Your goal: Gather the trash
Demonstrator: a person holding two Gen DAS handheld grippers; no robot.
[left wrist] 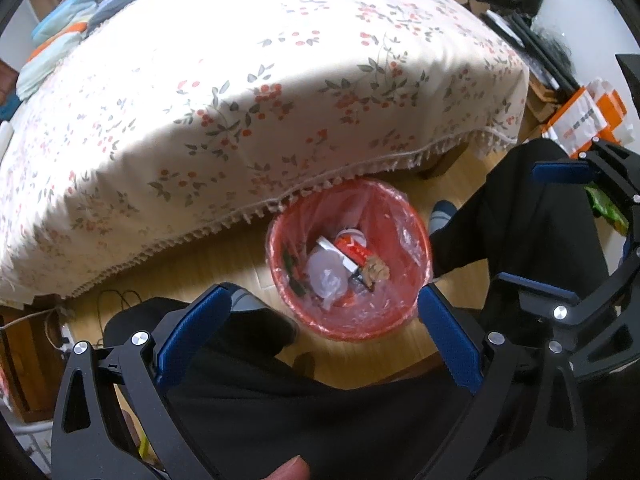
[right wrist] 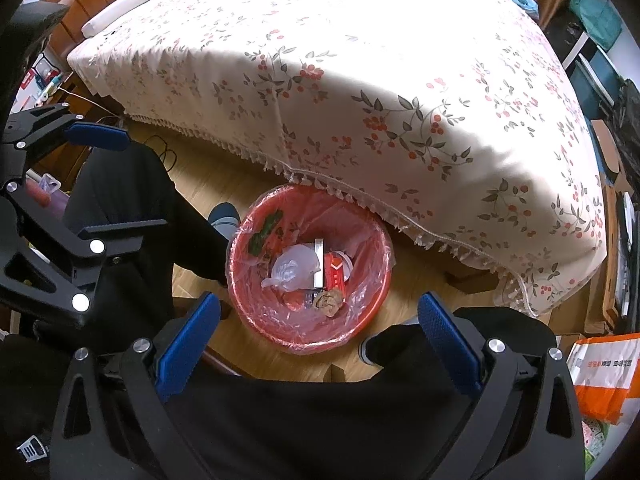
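Bedspread (left wrist: 248,92) floral over wood floor (right wrist: 200,184), red bin (right wrist: 372,292) below — both grippers (left wrist: 320,300) (right wrist: 320,312) wide, empty.

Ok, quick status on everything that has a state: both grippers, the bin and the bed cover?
Left gripper: open, empty, above the bin.
Right gripper: open, empty, above the bin.
Red bin: upright on the floor, clear liner in place, partly filled.
Trash in the bin: wrappers, a crumpled brown wad, clear plastic at the bottom.
Floral bed cover: spread flat, fringe overhanging the bin's rim.
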